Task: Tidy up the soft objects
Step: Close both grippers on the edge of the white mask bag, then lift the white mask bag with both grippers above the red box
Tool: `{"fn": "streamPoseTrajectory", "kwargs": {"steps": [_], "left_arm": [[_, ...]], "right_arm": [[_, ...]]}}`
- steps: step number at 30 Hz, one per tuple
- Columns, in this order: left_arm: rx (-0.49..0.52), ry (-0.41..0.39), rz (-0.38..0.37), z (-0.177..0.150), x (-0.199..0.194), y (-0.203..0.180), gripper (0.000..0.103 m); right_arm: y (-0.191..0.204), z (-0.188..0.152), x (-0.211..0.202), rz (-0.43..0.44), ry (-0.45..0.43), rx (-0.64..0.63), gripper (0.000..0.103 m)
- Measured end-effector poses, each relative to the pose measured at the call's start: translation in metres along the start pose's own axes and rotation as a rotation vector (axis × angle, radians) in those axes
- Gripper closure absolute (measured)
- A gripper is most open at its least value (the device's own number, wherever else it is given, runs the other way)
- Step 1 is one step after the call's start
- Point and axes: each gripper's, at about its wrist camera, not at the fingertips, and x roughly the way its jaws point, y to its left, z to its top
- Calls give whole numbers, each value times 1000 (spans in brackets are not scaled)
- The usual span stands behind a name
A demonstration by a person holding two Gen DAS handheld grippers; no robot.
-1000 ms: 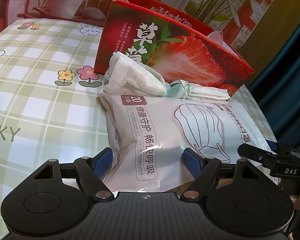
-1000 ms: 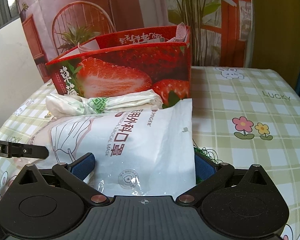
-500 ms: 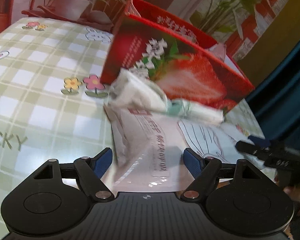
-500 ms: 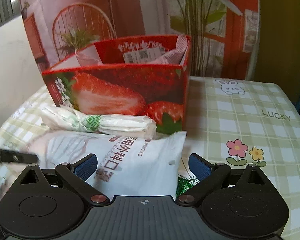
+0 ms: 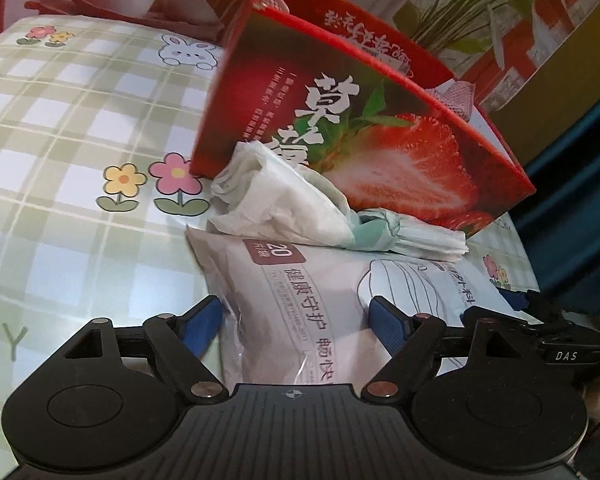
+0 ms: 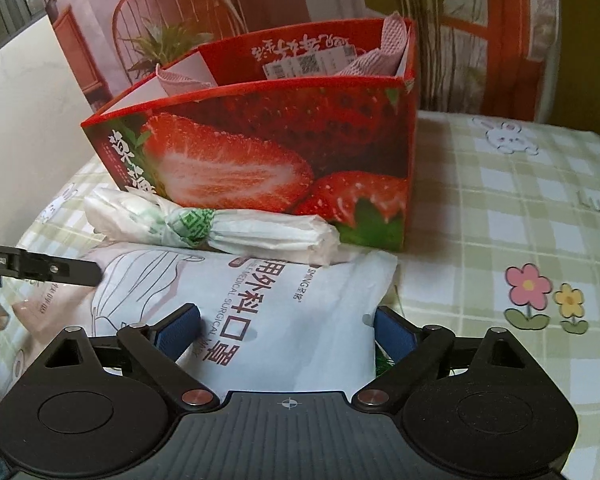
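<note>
Since a second ago the mask pack (image 5: 300, 300) sits little changed, tissue roll (image 6: 216, 230) at its 12 o'clock, touching the box (image 6: 284, 160). Left hand-held gripper (image 5: 296, 320) and right hand-held gripper (image 6: 286, 330) straddle it, open.

Left tool (image 5: 296, 320) open, straddling mask pack (image 5: 320, 300); tied bag bundle (image 5: 300, 208) atop pack, against strawberry box (image 5: 380, 140).

Mask packet (image 6: 284, 312) flat on the tablecloth (image 6: 500, 208), rolled bundle (image 6: 220, 228) lying across its far edge, box (image 6: 284, 148) just behind the bundle, papers (image 6: 312, 64) inside the box, each gripper at a near corner of the packet
</note>
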Motion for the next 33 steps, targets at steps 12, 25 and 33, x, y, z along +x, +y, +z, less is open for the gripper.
{"fn": "streamPoseTrajectory", "kwargs": {"steps": [12, 25, 33], "left_arm": [[36, -31, -24, -1, -20, -2, 33], [134, -126, -70, -10, -69, -23, 33], [140, -179, -84, -8, -84, -32, 33]], "right_arm": [[2, 2, -11, 52, -27, 8, 41], [10, 7, -64, 76, -151, -28, 49], [17, 15, -89, 83, -215, -67, 50]]}}
